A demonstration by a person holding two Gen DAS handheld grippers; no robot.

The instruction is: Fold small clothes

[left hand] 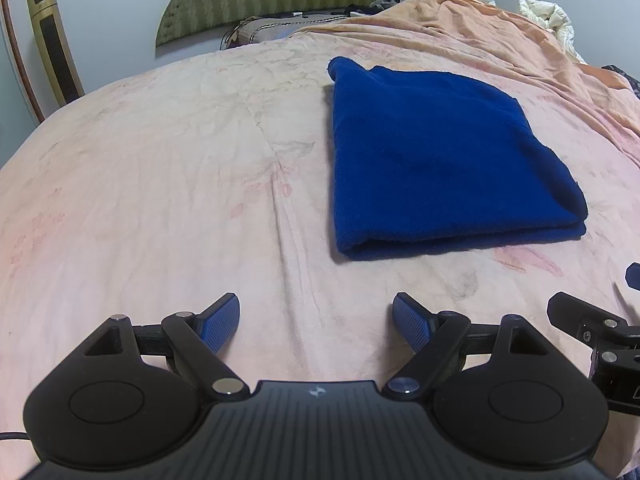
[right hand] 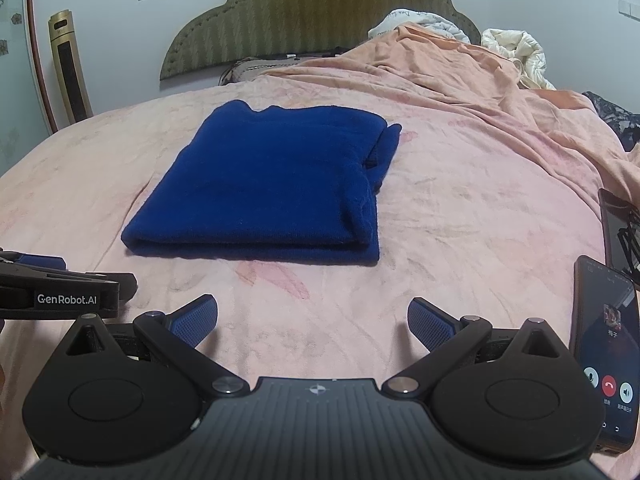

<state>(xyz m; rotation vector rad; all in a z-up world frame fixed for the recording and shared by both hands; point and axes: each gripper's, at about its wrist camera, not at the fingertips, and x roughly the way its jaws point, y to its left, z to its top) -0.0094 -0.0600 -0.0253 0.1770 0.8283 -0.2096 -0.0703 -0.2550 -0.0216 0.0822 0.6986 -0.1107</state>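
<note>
Open pale pink bedsheet (right hand: 460, 216) is left all around the folded dark blue knitted garment (right hand: 264, 192). The right edge is blocked by a lit black smartphone (right hand: 606, 352); crumpled orange bedding (right hand: 460, 80) is heaped behind.

White lettering reading "GenRobot.AI" stood on the black body of the left gripper (right hand: 60, 300), just left of the right gripper's left finger. A phone (right hand: 606, 356) lying right of the fingers showed a call screen whose small characters were too small to read.

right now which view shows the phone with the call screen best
The right wrist view: the phone lies at its right edge, screen lit with call buttons. The left wrist view does not show it.
</note>
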